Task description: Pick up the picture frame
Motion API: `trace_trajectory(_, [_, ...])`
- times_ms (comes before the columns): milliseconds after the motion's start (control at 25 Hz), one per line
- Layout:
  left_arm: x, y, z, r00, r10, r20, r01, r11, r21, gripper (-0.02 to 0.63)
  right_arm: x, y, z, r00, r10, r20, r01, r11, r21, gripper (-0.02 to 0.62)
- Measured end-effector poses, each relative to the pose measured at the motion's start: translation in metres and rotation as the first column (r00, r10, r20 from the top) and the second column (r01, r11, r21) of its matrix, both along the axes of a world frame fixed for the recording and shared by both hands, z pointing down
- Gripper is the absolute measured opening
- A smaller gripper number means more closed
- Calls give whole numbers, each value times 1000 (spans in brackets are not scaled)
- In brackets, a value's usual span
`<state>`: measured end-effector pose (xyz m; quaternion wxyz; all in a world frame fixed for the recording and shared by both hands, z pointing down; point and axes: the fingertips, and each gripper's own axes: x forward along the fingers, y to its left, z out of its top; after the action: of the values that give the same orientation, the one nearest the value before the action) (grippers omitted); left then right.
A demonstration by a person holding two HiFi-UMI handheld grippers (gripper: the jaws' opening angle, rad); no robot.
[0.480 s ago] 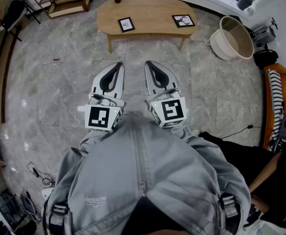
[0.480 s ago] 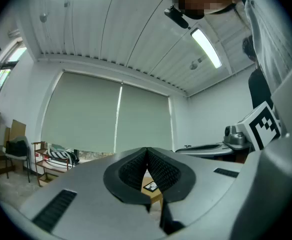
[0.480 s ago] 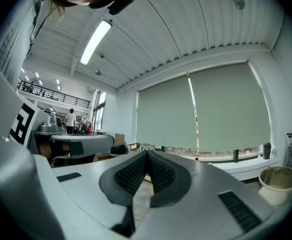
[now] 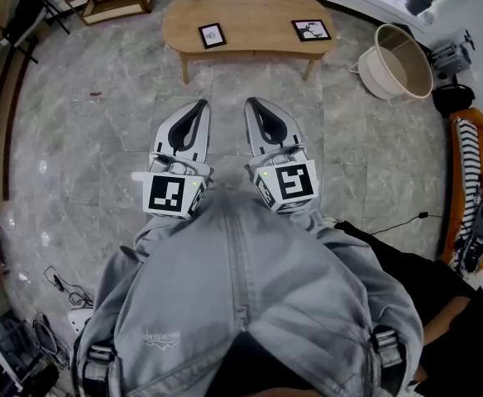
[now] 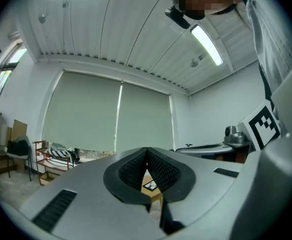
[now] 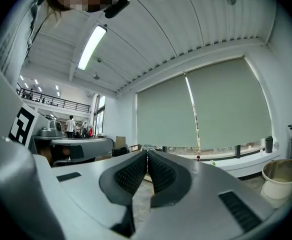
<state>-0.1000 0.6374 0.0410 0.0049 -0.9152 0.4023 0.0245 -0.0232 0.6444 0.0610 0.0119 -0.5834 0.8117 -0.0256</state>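
- Your left gripper [image 4: 199,107] and right gripper [image 4: 252,106] are both closed, ribbed black pads [image 5: 128,171] together with nothing between them. You hold them level, side by side, just ahead of your grey zip jacket [image 4: 241,288].
- Beneath them is only grey marbled floor tile [image 4: 101,139]. The low oval wooden table [image 4: 254,13] stands well ahead, apart from both tools.
- On it sit a small black-edged picture frame [image 4: 212,35] toward the left and a second black-edged picture frame [image 4: 311,30] near the right end, well apart from each other.
- Arrive with the jaws closed and you will likely shove the frame along the tabletop rather than take it.
- Whether the frames lie flat or lean, I cannot tell. A flat one gives little edge to pinch, so it may skid or slip off the table's rim.
- With two alike, settle on one early; drifting between them risks a crooked, weak hold.
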Motion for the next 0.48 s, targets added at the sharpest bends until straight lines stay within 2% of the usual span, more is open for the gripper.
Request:
trace_trajectory(240, [-1,-33,13,1000,-11,8,11,1000,-22,18,12,-32,14,1000,21,23,-21,1000,-21,34])
trace_trajectory(480, [-6,-114,28,1000,8,1,-8,999,-37,18,12,-111,30,999,48,22,-47,998,-50,34])
